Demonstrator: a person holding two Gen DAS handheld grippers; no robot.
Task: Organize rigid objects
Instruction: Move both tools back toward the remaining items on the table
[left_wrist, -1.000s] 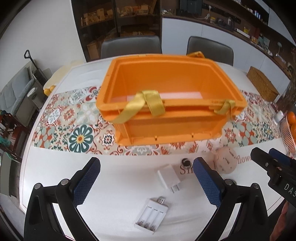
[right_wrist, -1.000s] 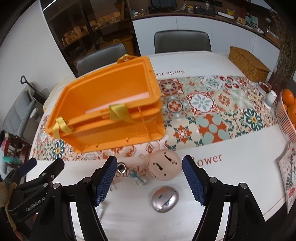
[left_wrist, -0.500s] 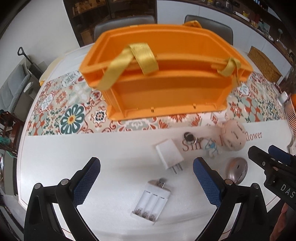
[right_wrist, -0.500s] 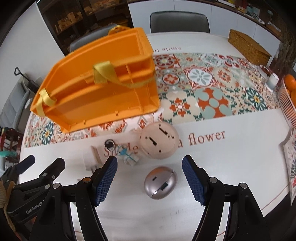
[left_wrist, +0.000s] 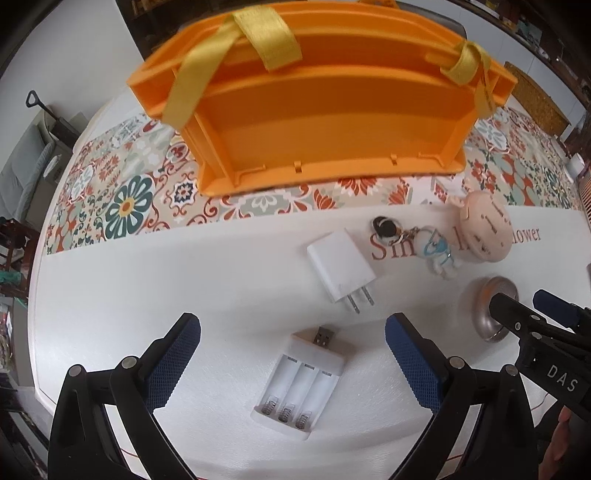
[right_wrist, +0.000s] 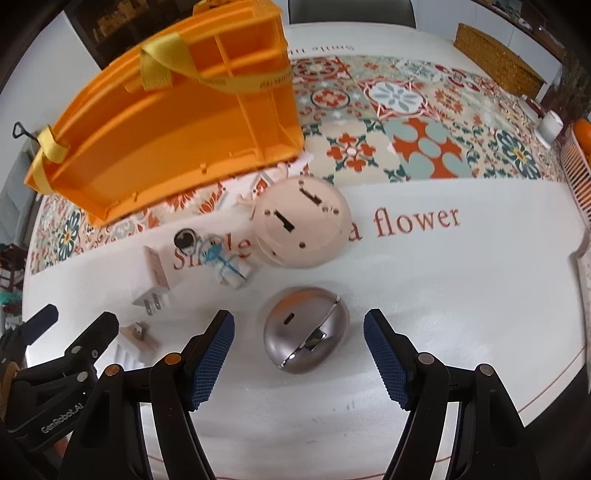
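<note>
An orange crate (left_wrist: 325, 110) (right_wrist: 173, 122) with yellow straps stands on the patterned runner. On the white table before it lie a white plug adapter (left_wrist: 341, 269) (right_wrist: 155, 273), a white battery holder (left_wrist: 301, 384), an astronaut keychain (left_wrist: 432, 247) (right_wrist: 218, 258), a round peach device (left_wrist: 484, 229) (right_wrist: 303, 225) and a silver egg-shaped device (right_wrist: 306, 328) (left_wrist: 487, 306). My left gripper (left_wrist: 291, 354) is open above the battery holder, which lies between its fingers without touching them. My right gripper (right_wrist: 299, 350) is open astride the silver device, pads apart from it.
A wicker basket (right_wrist: 498, 62) sits at the far right of the table, with a white cup (right_wrist: 550, 125) and oranges (right_wrist: 583, 129) near the right edge. Chairs stand behind the table. The white cloth bears red lettering (right_wrist: 417, 221).
Both grippers have sunk toward the table and tilted downward; the small objects now sit larger and closer between the fingers, and the crate has slid toward the top of each view.
</note>
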